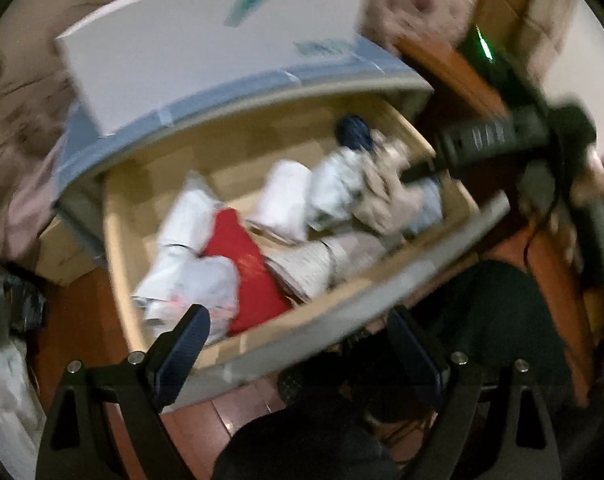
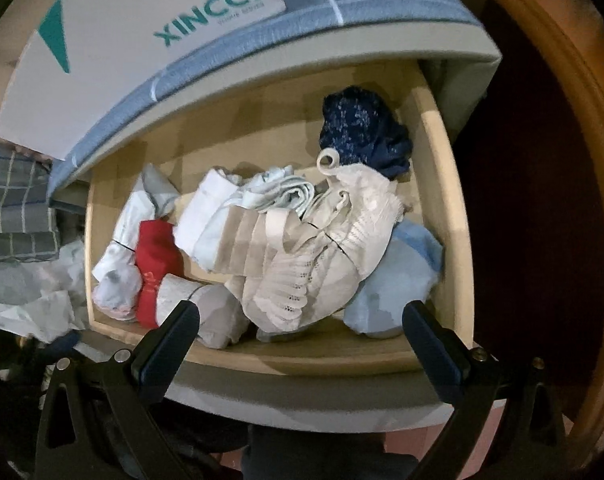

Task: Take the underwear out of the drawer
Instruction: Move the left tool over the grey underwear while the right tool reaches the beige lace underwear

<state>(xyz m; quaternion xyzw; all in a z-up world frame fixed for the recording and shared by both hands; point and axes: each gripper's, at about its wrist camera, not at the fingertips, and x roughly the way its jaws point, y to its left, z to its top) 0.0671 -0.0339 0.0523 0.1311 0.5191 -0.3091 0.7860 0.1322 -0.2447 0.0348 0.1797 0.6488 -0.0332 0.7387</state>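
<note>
Drawer (image 2: 442,184) open, centre frame, full of rolled underwear: one red piece (image 2: 156,264), one navy (image 2: 362,132), one beige lace (image 2: 322,276), one pale blue (image 2: 402,280), several white. Left view adds the right gripper (image 1: 418,172) over the beige heap, probably touching, blurred. Both tongs spread, empty; left gripper (image 1: 298,344) lower frame. White box (image 2: 114,48) upper left.

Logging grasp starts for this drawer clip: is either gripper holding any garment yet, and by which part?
Nothing is held. The right gripper is open above the beige lace garment; the left gripper is open near the drawer front.
</note>
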